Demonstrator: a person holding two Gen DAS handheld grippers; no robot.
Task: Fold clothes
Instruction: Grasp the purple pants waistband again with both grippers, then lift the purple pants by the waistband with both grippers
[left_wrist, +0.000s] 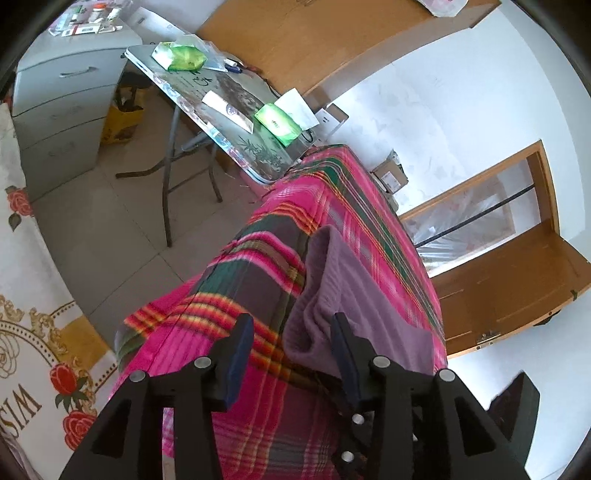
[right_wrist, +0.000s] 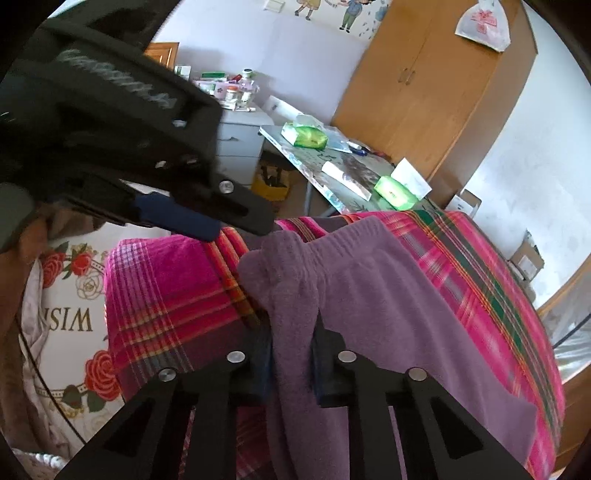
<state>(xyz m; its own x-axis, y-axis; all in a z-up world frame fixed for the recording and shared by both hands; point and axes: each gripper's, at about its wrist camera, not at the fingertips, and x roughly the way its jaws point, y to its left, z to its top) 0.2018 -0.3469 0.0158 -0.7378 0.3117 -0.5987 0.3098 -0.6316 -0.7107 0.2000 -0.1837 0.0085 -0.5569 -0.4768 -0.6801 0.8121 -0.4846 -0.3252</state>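
Right wrist view: right gripper (right_wrist: 291, 354) is pinching the purple garment (right_wrist: 388, 295) on the plaid blanket (right_wrist: 155, 295); left gripper (left_wrist: 291, 339) is hovering spread wide, holding nothing.

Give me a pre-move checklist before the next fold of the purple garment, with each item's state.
1. Right gripper clamped on the purple garment: ok, cloth sits between its fingers.
2. Left gripper holding cloth: not ok, open, its fingers beside the garment's edge.
3. Garment resting on the plaid blanket: ok.
4. Garment lying flat: not ok, bunched near the right gripper.
5. Left gripper clear of the right one: ok, apart in the right wrist view.
6. Fold line position: cannot tell, the near part is hidden.
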